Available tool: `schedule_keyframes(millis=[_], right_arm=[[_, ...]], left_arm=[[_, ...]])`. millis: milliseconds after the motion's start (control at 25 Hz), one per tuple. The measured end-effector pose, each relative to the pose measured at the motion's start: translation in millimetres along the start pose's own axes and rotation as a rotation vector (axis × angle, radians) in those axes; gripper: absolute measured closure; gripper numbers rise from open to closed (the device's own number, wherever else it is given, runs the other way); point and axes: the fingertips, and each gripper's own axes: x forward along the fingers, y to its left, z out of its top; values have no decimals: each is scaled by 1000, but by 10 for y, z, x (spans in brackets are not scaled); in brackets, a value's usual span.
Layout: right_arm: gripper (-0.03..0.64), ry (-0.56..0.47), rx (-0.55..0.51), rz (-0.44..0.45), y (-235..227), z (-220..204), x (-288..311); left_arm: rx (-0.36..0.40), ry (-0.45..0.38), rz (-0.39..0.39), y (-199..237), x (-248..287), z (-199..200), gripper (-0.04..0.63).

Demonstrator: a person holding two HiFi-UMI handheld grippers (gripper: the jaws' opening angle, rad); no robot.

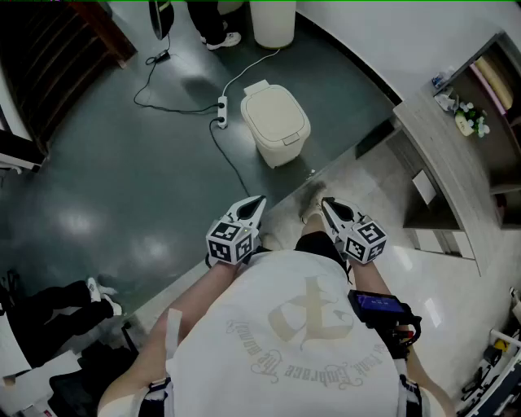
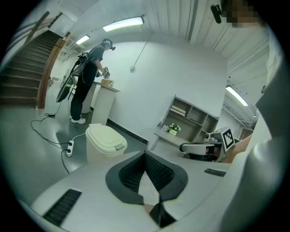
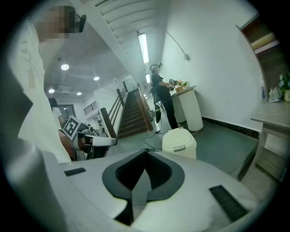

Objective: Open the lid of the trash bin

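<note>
A cream trash bin stands on the dark floor ahead of me, with its lid down. It also shows in the left gripper view as the bin at left of centre, and in the right gripper view as the bin just right of centre. My left gripper and right gripper are held close to my body, well short of the bin, both pointing toward it. Each has its jaws shut with nothing between them: left gripper, right gripper.
A white power strip with cables lies on the floor left of the bin. Behind it stand a white pedestal and a person. A shelf unit lines the right side. Stairs rise at far left.
</note>
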Motion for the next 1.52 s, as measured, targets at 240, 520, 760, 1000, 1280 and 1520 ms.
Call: schedule_keyframes(millis=[240,520,760,1000,1280,1520], right_arm=[[612,-3,1,1,-19,-2,-30],[611,-15,2,-10,-34,34,-17],[611,-27,5,-15,-21,82,15],[611,-29,11,-27,-92,85,9],[611,-23,19,-31,-232,114,76],[611,-10,10,-11,-386,244,189]], left_arm=[[2,10,-8,-37,14,-35,580],[15,16,-17,-68,22,-35,581],[8,17,-7,10,-15,0,581],[2,17,-19,8,85,39,580],[-6,16,0,114,169,92,581],[-7,6,7,129,308,220,581]])
